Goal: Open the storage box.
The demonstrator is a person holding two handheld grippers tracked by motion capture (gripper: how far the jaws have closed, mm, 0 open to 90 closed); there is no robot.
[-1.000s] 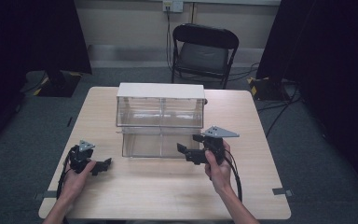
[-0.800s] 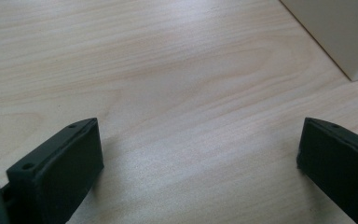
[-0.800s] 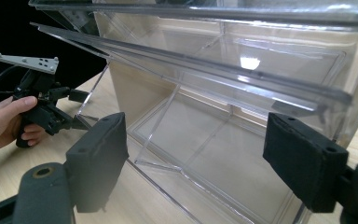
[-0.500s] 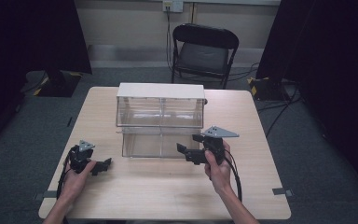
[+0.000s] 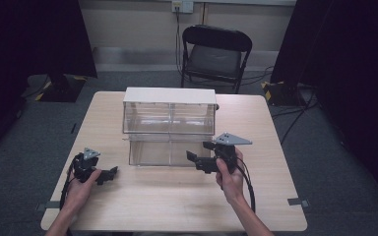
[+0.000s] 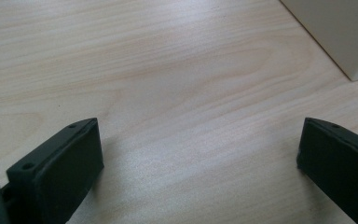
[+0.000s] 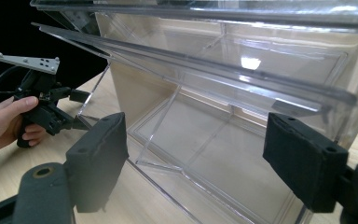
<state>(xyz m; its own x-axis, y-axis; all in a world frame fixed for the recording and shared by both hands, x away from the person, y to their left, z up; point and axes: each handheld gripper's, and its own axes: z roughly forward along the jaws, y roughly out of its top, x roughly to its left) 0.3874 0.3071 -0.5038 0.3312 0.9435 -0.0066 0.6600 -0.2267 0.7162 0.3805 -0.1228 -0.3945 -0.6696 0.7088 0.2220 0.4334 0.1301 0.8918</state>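
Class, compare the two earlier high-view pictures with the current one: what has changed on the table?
Nothing visibly changed. The clear plastic drawer cabinet, the left claw and the right claw sit as before, both claws open and holding nothing.

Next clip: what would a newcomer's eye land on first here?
The clear plastic drawer unit with a white top, standing mid-table, its lower drawer pulled out toward the person. Then the two black tools either side of it: the right tool, jaws apart, points at the open drawer's right front, while the left tool sits low over bare wooden table at the near left, also open.
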